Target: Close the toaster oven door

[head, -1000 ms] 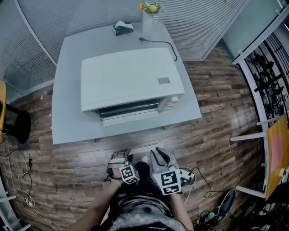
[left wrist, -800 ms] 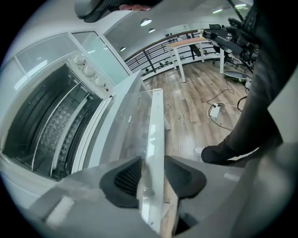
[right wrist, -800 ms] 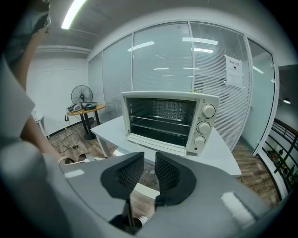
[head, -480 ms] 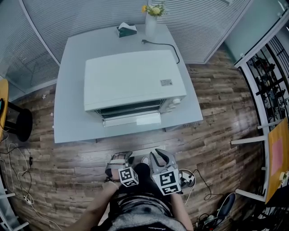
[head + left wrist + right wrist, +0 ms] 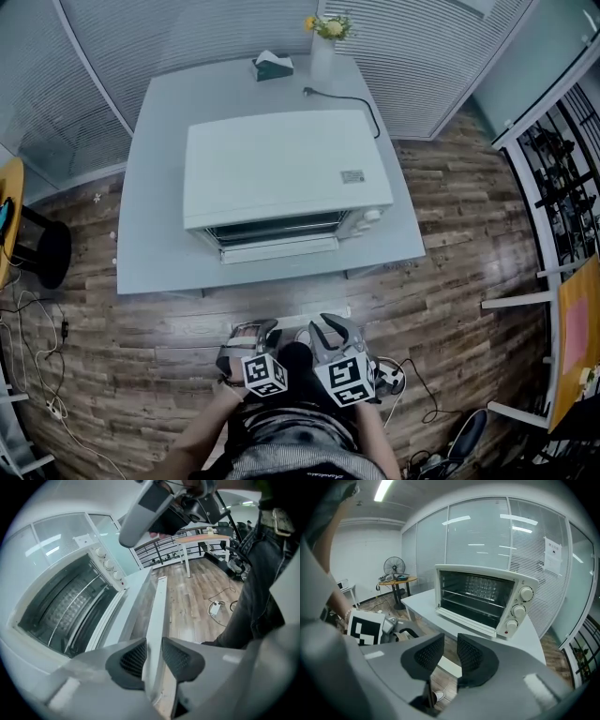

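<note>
The white toaster oven [image 5: 281, 164] stands on the grey table [image 5: 155, 234], its door [image 5: 279, 248] folded down and open at the front. Both grippers hang low over the wooden floor, well short of the table. My left gripper [image 5: 249, 336] is open; its jaws have just been closing with nothing between them. In the left gripper view the gripper [image 5: 153, 656] shows the oven's dark cavity [image 5: 65, 606]. My right gripper [image 5: 330, 330] is open too, its jaws just opening, empty. In the right gripper view the gripper [image 5: 450, 654] faces the oven [image 5: 483, 597] and its lowered door [image 5: 466, 620].
A vase of flowers [image 5: 323, 52], a tissue box [image 5: 273, 64] and the oven's cord [image 5: 352, 98] lie at the table's far end. A black stool [image 5: 42, 253] stands left; a power strip and cables [image 5: 398, 375] lie on the floor by my right side.
The head view has drifted, so the table and oven sit a little further right and lower in it. Both grippers stay low by the person's body. The oven door remains down.
</note>
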Action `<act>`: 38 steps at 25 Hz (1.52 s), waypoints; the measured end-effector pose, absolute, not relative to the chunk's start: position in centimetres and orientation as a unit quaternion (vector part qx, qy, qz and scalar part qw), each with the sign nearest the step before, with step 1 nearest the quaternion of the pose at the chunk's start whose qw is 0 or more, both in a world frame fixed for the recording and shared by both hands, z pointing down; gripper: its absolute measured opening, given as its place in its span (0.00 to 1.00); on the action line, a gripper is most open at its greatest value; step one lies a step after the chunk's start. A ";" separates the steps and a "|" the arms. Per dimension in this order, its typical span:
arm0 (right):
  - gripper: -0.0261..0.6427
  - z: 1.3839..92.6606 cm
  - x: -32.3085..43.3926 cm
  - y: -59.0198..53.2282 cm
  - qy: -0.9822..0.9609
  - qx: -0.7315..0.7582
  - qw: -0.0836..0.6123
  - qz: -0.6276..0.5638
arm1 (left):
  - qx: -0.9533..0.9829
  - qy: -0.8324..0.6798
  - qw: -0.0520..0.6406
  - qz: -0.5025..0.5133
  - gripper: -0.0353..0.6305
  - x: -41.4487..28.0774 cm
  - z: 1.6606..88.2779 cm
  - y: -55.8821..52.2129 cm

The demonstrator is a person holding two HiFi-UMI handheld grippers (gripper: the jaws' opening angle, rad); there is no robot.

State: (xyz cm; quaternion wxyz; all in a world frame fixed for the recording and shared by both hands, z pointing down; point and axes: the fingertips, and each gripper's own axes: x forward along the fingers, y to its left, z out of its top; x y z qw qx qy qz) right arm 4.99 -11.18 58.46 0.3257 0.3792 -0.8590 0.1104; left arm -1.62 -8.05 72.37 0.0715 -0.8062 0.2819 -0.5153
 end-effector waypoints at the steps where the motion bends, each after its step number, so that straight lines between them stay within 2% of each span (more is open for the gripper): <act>1: 0.17 58.6 4.8 -11.1 -0.860 0.372 0.331 0.106 | -0.809 0.285 0.065 -0.510 0.23 -1.6 72.0 -8.1; 6: 0.17 59.3 4.0 -10.8 -0.864 0.348 0.353 0.090 | -0.821 0.302 0.040 -0.482 0.23 -1.9 69.8 -8.4; 13: 0.19 59.9 2.9 -10.4 -0.867 0.309 0.387 0.060 | -0.830 0.325 0.041 -0.452 0.21 -2.2 66.4 -9.0; 30: 0.19 59.6 1.6 -12.8 -0.833 0.296 0.461 -0.072 | -0.833 0.350 0.082 -0.420 0.18 -2.8 60.4 -11.8; 36: 0.19 58.1 1.4 -13.9 -0.846 0.302 0.436 -0.058 | -0.835 0.378 0.090 -0.390 0.18 -3.1 58.6 -12.5; 38: 0.19 57.6 1.3 -14.4 -0.848 0.303 0.430 -0.063 | -0.834 0.386 0.092 -0.382 0.22 -3.4 57.9 -12.4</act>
